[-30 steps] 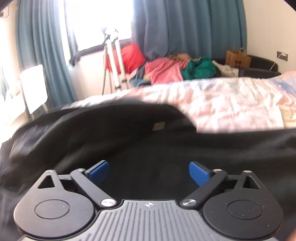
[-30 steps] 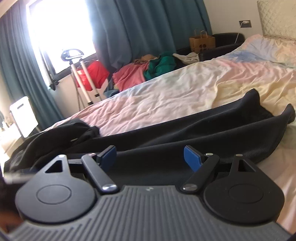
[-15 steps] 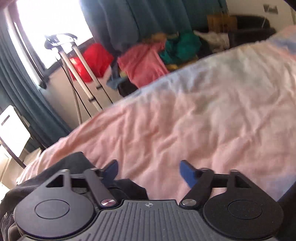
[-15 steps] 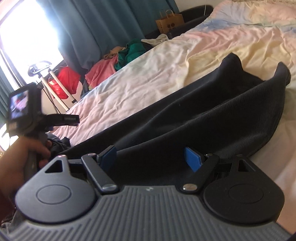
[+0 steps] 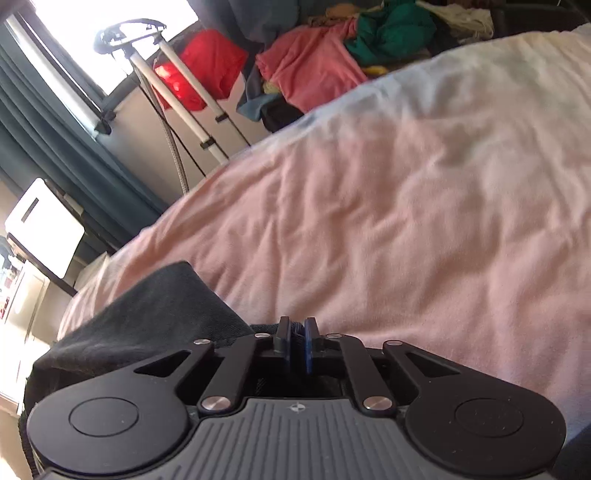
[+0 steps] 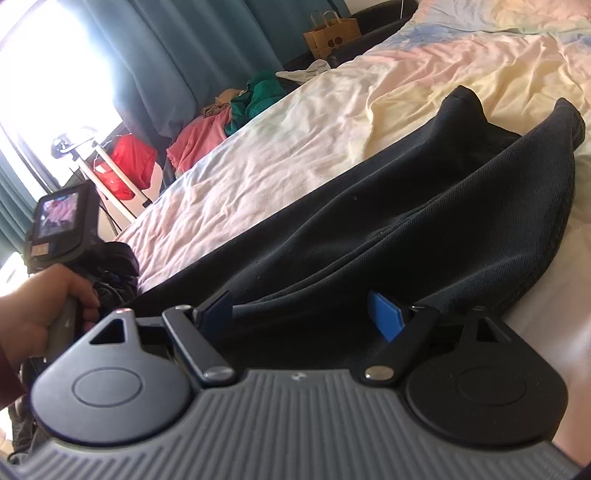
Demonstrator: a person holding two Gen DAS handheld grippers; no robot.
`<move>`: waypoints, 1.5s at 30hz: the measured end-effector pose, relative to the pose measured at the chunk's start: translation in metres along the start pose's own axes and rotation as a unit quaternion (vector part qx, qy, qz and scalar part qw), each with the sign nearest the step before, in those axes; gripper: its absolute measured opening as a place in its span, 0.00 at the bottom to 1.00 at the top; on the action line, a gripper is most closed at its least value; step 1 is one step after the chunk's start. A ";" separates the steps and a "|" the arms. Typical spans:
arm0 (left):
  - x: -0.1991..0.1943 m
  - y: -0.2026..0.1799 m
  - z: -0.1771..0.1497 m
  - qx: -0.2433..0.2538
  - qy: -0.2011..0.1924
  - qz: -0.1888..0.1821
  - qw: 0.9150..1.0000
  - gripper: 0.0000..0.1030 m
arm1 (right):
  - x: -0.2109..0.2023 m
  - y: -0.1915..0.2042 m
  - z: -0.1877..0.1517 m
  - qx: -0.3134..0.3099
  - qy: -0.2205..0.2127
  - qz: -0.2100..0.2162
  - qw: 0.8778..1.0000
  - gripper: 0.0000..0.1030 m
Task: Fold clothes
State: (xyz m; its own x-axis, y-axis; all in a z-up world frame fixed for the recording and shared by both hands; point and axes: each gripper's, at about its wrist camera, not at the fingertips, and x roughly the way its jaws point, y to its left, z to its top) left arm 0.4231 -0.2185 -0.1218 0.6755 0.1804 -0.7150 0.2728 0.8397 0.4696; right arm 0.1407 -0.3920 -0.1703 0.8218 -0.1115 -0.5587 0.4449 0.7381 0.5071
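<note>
A black garment (image 6: 424, 229) lies stretched across the pale bedsheet (image 6: 295, 147). In the left wrist view a corner of the black garment (image 5: 147, 317) shows at lower left. My left gripper (image 5: 296, 345) is shut on a fold of the garment's dark cloth pinched between its blue pads. My right gripper (image 6: 303, 314) is open, its blue pads low over the near edge of the garment. The left gripper's body (image 6: 61, 221), held in a hand, shows at the left of the right wrist view.
A pile of pink, green and red clothes (image 5: 332, 62) lies beyond the far side of the bed. A white-legged stand (image 5: 177, 96) is by the window with blue curtains (image 6: 207, 55). A paper bag (image 6: 332, 35) stands at the back.
My left gripper has closed on the garment's edge; it was open before. The right gripper has tilted and moved lower over the garment, still open.
</note>
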 end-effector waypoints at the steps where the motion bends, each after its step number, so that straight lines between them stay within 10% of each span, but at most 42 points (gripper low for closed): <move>1: -0.008 0.003 0.004 -0.002 -0.009 -0.002 1.000 0.05 | -0.001 0.000 0.000 0.002 -0.001 0.000 1.000 0.79; 7: -0.102 0.018 0.053 -0.041 -0.140 -0.066 0.987 0.00 | -0.003 -0.001 0.000 0.007 -0.004 0.001 1.000 0.79; 11: -0.141 -0.016 0.085 0.016 -0.153 -0.098 0.983 0.00 | -0.004 -0.001 0.001 0.007 -0.003 0.001 1.000 0.79; 15: -0.121 -0.043 0.073 0.043 -0.098 -0.088 0.990 0.08 | -0.003 -0.002 0.001 0.011 0.000 0.003 1.000 0.79; 20: -0.049 -0.030 0.033 0.037 -0.004 -0.045 0.998 0.47 | -0.003 -0.003 0.001 0.015 0.002 0.005 1.000 0.79; 25: -0.009 -0.005 0.009 0.013 0.054 -0.041 0.998 0.51 | -0.001 -0.005 0.002 0.025 0.004 0.008 1.000 0.80; 30: 0.011 -0.006 0.002 0.013 0.057 -0.033 0.998 0.46 | 0.001 -0.005 0.001 0.024 0.007 0.007 1.000 0.80; 35: 0.023 -0.011 -0.002 0.038 0.052 -0.001 0.998 0.10 | 0.002 -0.005 -0.001 0.027 0.008 0.006 1.000 0.80; 45: -0.065 0.036 0.024 -0.022 -0.089 -0.001 0.996 0.05 | 0.002 -0.004 -0.002 0.027 0.003 0.003 1.000 0.80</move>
State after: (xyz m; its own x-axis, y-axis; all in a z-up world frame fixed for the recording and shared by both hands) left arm 0.4054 -0.2125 -0.0464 0.7866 0.0888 -0.6111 0.2467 0.8620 0.4429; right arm 0.1395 -0.3933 -0.1747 0.8224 -0.1028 -0.5595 0.4585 0.7020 0.5449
